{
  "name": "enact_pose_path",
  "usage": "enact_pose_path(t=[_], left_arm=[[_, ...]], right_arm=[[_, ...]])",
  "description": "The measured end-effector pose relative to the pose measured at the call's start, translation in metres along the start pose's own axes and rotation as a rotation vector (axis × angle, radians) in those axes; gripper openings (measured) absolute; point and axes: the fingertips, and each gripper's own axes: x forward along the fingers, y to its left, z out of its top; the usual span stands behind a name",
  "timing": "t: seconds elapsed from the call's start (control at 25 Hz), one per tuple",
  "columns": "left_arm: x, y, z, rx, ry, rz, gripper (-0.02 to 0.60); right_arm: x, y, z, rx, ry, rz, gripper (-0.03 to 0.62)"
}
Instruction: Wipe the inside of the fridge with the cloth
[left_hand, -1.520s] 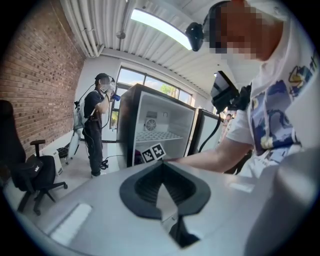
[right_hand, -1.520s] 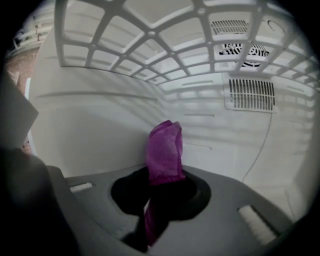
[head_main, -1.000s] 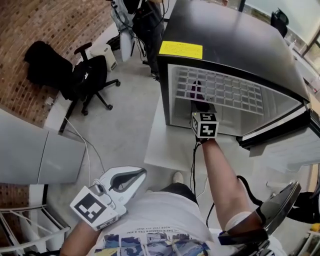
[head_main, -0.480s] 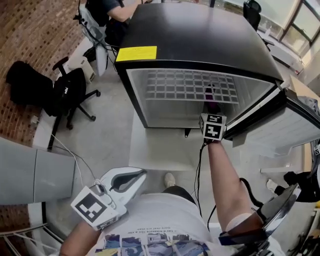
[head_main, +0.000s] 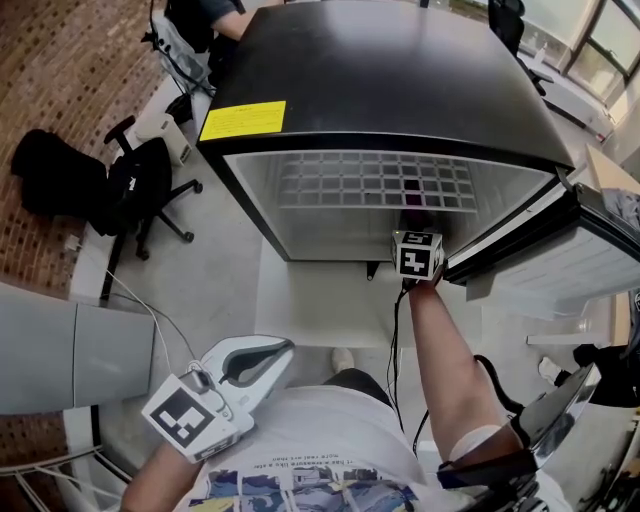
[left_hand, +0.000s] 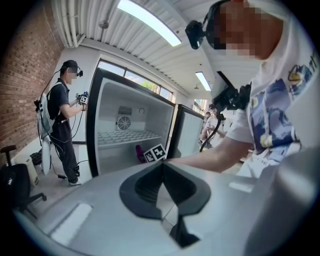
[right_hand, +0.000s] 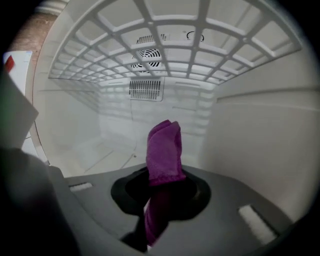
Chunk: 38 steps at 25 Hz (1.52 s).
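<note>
The black-topped fridge (head_main: 400, 80) stands open, showing its white inside and a white wire shelf (head_main: 340, 180). My right gripper (head_main: 412, 225) reaches in under that shelf, its marker cube at the opening. It is shut on a purple cloth (right_hand: 163, 150), which stands up from the jaws close to the fridge's right wall (right_hand: 260, 135); the cloth (head_main: 411, 187) shows through the shelf from above. My left gripper (head_main: 245, 362) is shut and empty, held low by the person's body, away from the fridge. From the left gripper (left_hand: 161, 172) view the fridge (left_hand: 125, 135) and cloth (left_hand: 139, 152) are visible ahead.
The fridge door (head_main: 570, 250) hangs open at the right. A fan (right_hand: 147, 55) and vent (right_hand: 145, 89) sit on the fridge's back wall. A black office chair (head_main: 140, 180) stands on the left by a brick wall. Another person (left_hand: 62, 125) stands beside the fridge.
My right gripper has carried the cloth from the left part of the fridge interior toward its right side. The left gripper has stayed where it was.
</note>
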Motion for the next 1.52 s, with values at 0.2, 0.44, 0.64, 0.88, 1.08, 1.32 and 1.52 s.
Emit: enact_pose_path(t=[0.2,0.44,0.64,0.88,1.08,1.32,1.52], left_arm=[[-0.007,0.004,-0.003,0.002,0.009,0.015,0.006],[-0.022,0.014,-0.009,-0.019,0.007,0.051,0.006],[-0.039,0.02,-0.016,-0.029,0.001,0.088,0.006],[-0.07,0.024,-0.024,-0.034,-0.002,0.149,0.006],[-0.085,0.025,-0.027,-0.042,-0.006,0.183,0.006],[-0.091,0.023,-0.031,-0.033,0.001,0.184,0.006],[-0.087,0.017,-0.027,-0.038,-0.008,0.156,0.006]], right_arm=[[0.007,0.037,0.003,0.005,-0.002,0.08,0.054],[0.015,0.081,0.013,-0.015,-0.012,0.164,0.054],[0.019,0.118,0.02,-0.016,-0.016,0.224,0.054],[0.017,0.167,0.03,-0.005,-0.03,0.303,0.054],[0.014,0.196,0.037,0.066,-0.04,0.38,0.054],[0.004,0.213,0.044,0.16,-0.054,0.461,0.054],[-0.009,0.204,0.054,0.194,-0.088,0.476,0.054]])
